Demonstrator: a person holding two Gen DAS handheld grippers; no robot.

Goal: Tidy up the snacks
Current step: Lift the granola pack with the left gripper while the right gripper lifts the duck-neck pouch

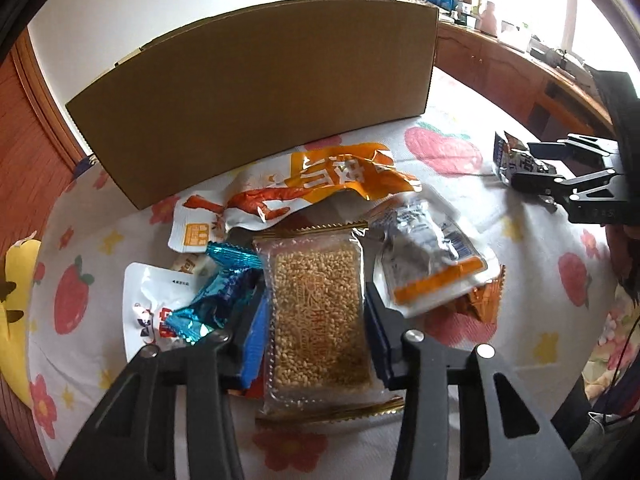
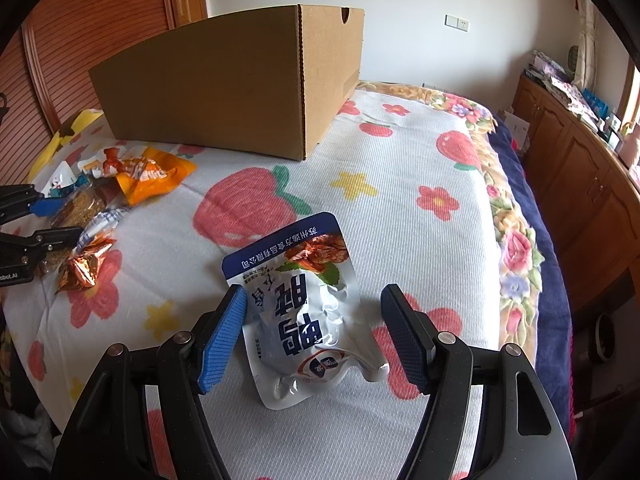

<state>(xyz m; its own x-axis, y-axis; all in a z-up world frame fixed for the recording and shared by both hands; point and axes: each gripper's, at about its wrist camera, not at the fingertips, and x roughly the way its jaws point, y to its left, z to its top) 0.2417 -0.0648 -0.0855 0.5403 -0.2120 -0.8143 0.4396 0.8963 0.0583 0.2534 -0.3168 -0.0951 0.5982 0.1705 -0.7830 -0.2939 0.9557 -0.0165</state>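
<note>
My left gripper (image 1: 316, 316) has its blue pads on both long sides of a clear-wrapped puffed grain bar (image 1: 318, 316) that lies on the bed. Around the bar lie an orange snack bag (image 1: 304, 188), a blue foil candy (image 1: 216, 296), a white packet (image 1: 148, 304) and a silver-and-orange packet (image 1: 432, 256). My right gripper (image 2: 312, 332) is open, with its pads on either side of a white-and-navy snack pouch (image 2: 304, 312) lying flat; neither pad presses it. The right gripper also shows in the left wrist view (image 1: 560, 176). A cardboard box (image 1: 256, 92) (image 2: 232, 80) stands behind.
The bed has a white quilt with a fruit and flower print (image 2: 400, 200). A copper foil wrapper (image 2: 82, 268) lies by the left gripper (image 2: 24, 236). A yellow cushion (image 1: 16, 312) lies at the left edge. Wooden cabinets (image 2: 580, 168) stand at the right.
</note>
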